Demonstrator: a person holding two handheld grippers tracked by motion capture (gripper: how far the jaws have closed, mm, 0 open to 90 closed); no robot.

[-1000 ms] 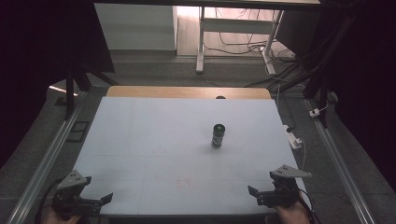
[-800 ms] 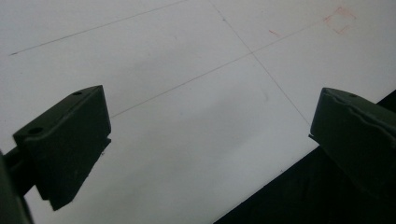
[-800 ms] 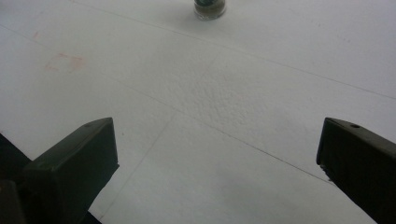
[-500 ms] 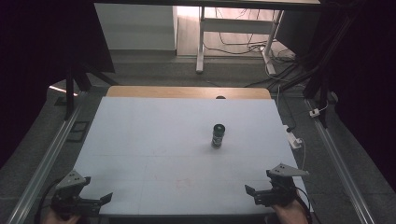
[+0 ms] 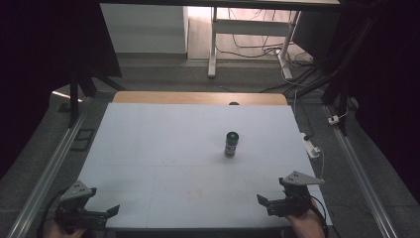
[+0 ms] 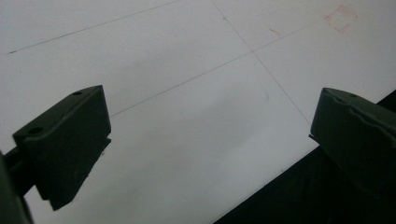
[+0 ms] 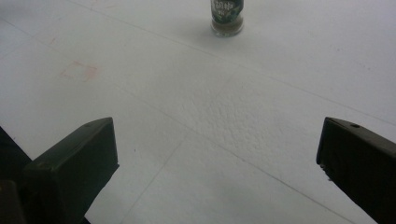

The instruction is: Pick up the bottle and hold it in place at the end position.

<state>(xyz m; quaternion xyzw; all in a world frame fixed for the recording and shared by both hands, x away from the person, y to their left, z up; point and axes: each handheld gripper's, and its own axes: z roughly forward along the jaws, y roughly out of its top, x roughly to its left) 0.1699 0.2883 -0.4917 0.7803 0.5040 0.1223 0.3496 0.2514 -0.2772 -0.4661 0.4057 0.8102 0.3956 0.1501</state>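
A small round jar (image 5: pixel 231 144) with a dark lid and green label, its writing unreadable, stands upright on the matte white tabletop (image 5: pixel 163 148). Both the left gripper (image 5: pixel 101 214) and right gripper (image 5: pixel 267 202) hold their black jaws wide, empty.

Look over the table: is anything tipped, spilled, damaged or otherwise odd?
Nothing stands out. The jar stands upright on the table, nothing spilled. Only a faint red mark shows on the surface.

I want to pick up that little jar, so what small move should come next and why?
Probably ease the right tongs forward toward the jar: their jaws stand wide open and empty, the jar stands upright ahead of them, and the left tongs sit farther off.
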